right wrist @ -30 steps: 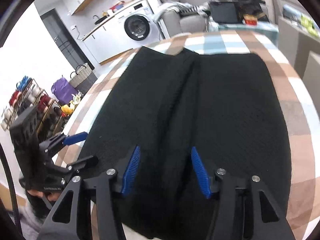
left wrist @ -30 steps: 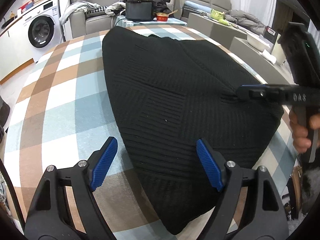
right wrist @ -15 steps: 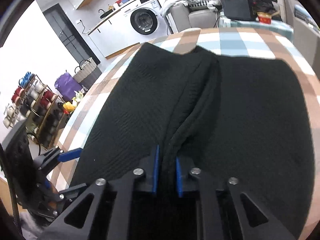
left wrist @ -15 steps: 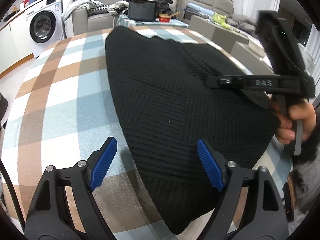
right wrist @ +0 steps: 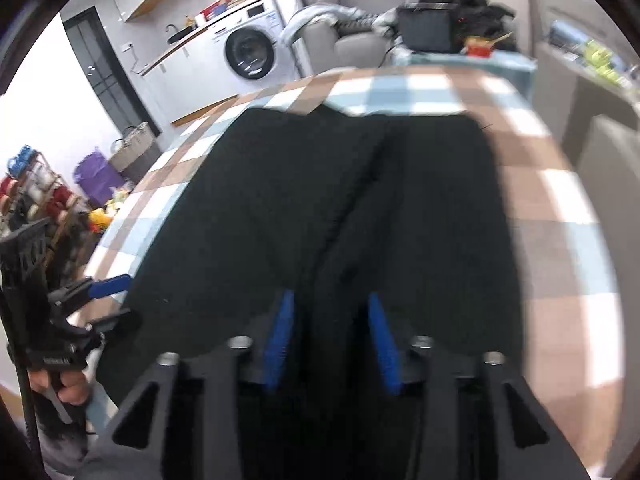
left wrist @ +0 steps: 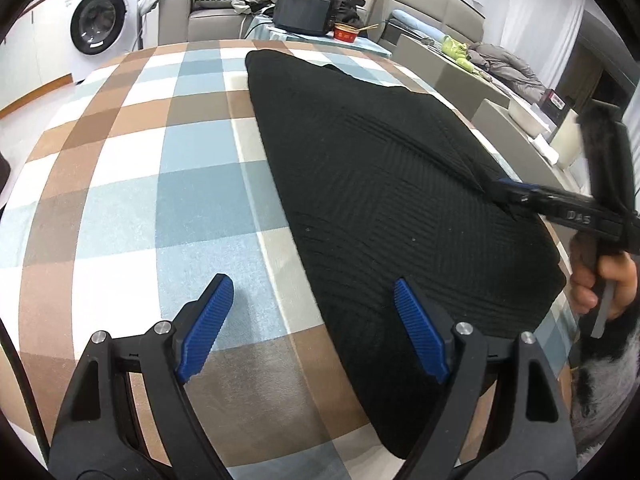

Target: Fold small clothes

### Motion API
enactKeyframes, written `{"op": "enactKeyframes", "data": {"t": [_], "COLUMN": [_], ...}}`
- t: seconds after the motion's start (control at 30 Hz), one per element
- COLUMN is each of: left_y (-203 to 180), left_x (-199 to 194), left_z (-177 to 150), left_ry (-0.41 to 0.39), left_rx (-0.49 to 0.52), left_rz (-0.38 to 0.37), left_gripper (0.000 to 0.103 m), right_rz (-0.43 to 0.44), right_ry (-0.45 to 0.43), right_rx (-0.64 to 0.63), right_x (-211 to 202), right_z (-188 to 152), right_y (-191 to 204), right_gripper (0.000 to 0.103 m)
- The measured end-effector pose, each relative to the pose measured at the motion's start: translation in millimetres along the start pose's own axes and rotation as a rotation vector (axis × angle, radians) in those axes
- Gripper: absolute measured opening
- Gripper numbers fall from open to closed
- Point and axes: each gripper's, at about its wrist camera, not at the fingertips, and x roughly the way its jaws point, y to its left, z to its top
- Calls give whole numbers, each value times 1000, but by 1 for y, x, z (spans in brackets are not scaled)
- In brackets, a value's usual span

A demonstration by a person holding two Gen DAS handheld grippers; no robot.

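Nearest us, our left gripper [left wrist: 308, 328] hangs with jaws wide apart over the near left edge of the black ribbed knit garment [left wrist: 384, 184], which lies flat on the brown, blue and white checked tablecloth [left wrist: 132, 168]. Farther right, our right gripper [right wrist: 330, 340] sits over a raised central ridge, pads apart and gripping nothing. We judge the fold only beginning; next, each gripper must close on cloth.

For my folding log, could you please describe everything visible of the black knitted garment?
The black knitted garment is a dark ribbed knit with panels of lines running different ways. It lies spread on the checked tablecloth, a raised ridge running down its middle. The right gripper, jaws partly open, straddles that ridge near the front edge. The left gripper is open over its left edge.
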Motion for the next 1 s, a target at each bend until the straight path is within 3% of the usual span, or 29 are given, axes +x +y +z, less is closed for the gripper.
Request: {"op": "enactKeyframes", "data": {"t": [0.13, 0.2, 0.4, 0.7, 0.93, 1.0], "left_y": [-5, -8, -17, -4, 29, 38], "left_x": [7, 12, 21, 8, -22, -26], "left_z": [4, 9, 25, 15, -6, -9], "left_ry": [1, 10, 5, -24, -50, -54], "left_rx": [3, -1, 4, 9, -41, -68], "left_rz": [-33, -51, -61, -23, 50, 37], "left_gripper": [76, 53, 13, 9, 9, 12], "right_rz": [-97, -112, -112, -133, -13, 20], "right_ry": [-37, -16, 5, 21, 62, 79], "right_rx": [65, 85, 68, -3, -61, -70], "right_x": [-24, -22, -5, 11, 21, 19], "right_z": [-13, -18, -18, -17, -19, -18], "right_y": [-28, -40, -41, -18, 13, 15], "right_gripper": [46, 46, 46, 45, 46, 46]}}
